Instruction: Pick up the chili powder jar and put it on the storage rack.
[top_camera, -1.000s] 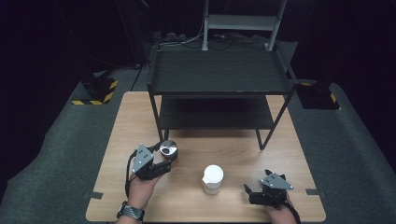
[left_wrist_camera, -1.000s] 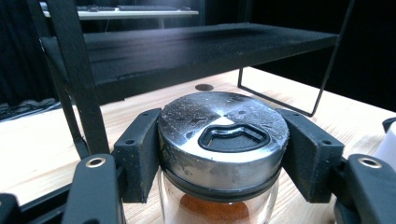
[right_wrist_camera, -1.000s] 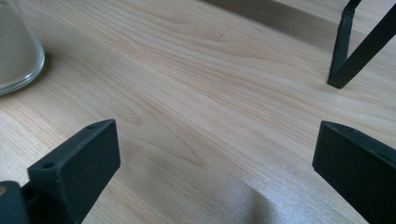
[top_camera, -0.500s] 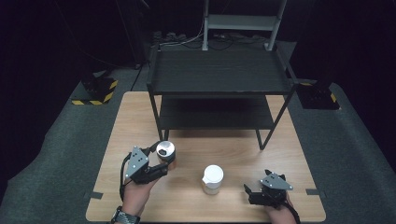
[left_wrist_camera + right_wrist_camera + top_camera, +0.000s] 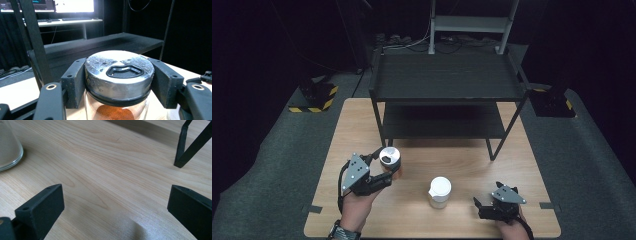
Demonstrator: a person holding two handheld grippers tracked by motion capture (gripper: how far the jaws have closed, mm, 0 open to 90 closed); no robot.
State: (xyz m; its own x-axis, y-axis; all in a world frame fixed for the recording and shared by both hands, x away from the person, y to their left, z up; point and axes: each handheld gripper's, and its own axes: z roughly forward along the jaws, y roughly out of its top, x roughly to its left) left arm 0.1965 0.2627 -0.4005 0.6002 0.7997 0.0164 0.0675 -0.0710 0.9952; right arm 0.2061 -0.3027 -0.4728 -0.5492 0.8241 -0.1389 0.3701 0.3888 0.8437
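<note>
Left gripper view: jaws clamp glass jar (image 5: 119,75) holding reddish powder (image 5: 115,113).

No text, label, brand or number can be read in these pictures. The metal lid (image 5: 119,72) of the jar (image 5: 389,162) has only a black raised ring shape on top, without letters. The bright screens (image 5: 74,5) in the back of the left gripper view are too washed out to read. The yellow and black stripes on the base (image 5: 314,98) on the floor are a warning pattern, not writing.
</note>
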